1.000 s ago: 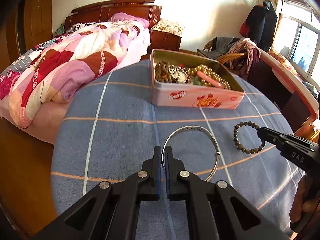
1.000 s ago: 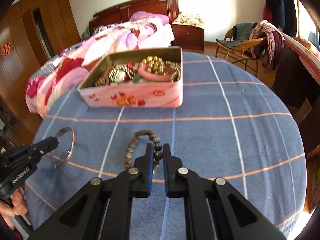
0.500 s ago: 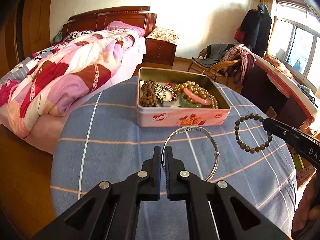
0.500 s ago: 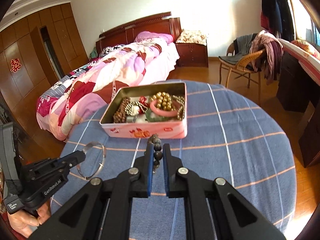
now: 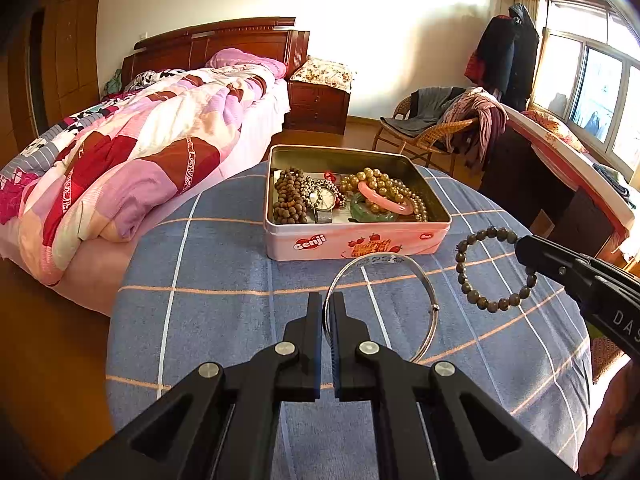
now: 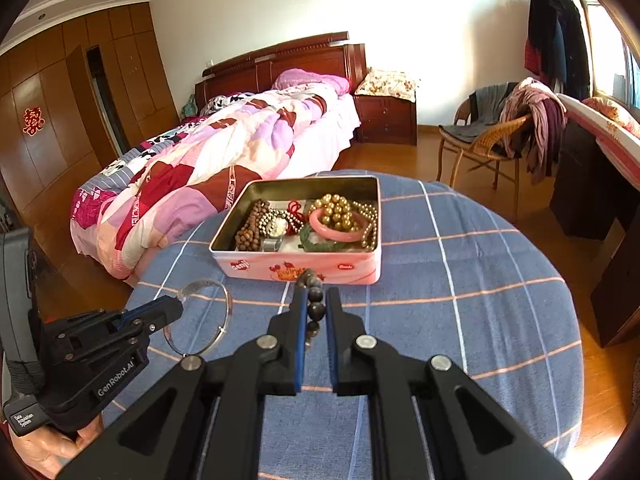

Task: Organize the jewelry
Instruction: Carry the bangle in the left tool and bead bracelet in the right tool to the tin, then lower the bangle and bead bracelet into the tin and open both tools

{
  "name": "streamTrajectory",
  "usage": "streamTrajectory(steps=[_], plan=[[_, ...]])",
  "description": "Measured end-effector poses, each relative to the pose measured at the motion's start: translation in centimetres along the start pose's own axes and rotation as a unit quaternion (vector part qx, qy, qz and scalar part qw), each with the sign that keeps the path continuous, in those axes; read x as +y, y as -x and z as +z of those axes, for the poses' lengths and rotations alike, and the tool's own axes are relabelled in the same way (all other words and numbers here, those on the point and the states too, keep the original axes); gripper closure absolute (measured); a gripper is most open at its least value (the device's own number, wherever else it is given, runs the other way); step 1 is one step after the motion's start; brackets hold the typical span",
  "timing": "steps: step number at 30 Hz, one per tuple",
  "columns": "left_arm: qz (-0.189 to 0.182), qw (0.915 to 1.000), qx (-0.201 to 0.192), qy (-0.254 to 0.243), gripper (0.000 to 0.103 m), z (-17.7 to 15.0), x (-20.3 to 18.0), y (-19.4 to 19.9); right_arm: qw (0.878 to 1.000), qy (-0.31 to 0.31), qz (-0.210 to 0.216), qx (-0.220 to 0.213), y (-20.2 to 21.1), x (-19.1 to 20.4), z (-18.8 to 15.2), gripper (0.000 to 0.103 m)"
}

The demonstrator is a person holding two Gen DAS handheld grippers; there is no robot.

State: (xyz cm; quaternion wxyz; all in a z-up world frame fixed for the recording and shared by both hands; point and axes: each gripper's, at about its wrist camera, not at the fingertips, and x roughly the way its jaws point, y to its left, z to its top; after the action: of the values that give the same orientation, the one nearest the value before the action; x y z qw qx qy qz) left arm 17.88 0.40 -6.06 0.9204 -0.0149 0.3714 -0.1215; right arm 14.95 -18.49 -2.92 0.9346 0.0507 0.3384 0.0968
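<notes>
A pink tin box (image 5: 352, 242) (image 6: 304, 266) stands open on the round blue checked table (image 5: 208, 312), holding bead strings, a watch and a pink bangle. My left gripper (image 5: 329, 306) is shut on a thin silver bangle (image 5: 400, 264), held above the cloth in front of the box; it also shows in the right wrist view (image 6: 224, 320). My right gripper (image 6: 317, 300) is shut on a dark bead bracelet (image 6: 314, 304), which hangs in the air right of the box in the left wrist view (image 5: 464, 276).
A bed with a pink patchwork quilt (image 5: 132, 152) lies left of the table. A wicker chair with clothes (image 5: 440, 128) and a dark desk (image 6: 592, 184) stand to the right. The table edge drops to a wood floor (image 5: 52, 360).
Both grippers have lifted their bracelets off the cloth and risen. The views now look down into the box from higher up.
</notes>
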Motion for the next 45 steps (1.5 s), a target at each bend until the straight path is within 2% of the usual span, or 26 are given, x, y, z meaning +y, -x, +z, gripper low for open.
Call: streamTrajectory(steps=[8, 14, 22, 33, 45], plan=[[-0.001, 1.0, 0.003, -0.005, 0.101, 0.0, -0.5, 0.1, 1.0, -0.002, 0.006, 0.012, -0.2, 0.1, -0.4, 0.092], [-0.004, 1.0, 0.003, -0.004, 0.101, 0.4, -0.7, -0.1, 1.0, -0.003, 0.006, 0.005, -0.3, 0.0, 0.6, 0.092], [-0.01, 0.9999, -0.003, -0.002, 0.101, 2.5, -1.0, -1.4, 1.0, 0.0, 0.006, -0.001, -1.1, -0.2, 2.2, 0.092], [-0.012, 0.9997, -0.022, 0.0, 0.101, 6.4, -0.8, -3.2, 1.0, 0.012, 0.007, -0.025, -2.6, 0.2, 6.1, 0.092], [-0.005, 0.9995, -0.032, -0.001, 0.101, 10.3, -0.9, -6.6, 0.999, -0.006, 0.021, -0.038, -6.8, -0.6, 10.2, 0.092]])
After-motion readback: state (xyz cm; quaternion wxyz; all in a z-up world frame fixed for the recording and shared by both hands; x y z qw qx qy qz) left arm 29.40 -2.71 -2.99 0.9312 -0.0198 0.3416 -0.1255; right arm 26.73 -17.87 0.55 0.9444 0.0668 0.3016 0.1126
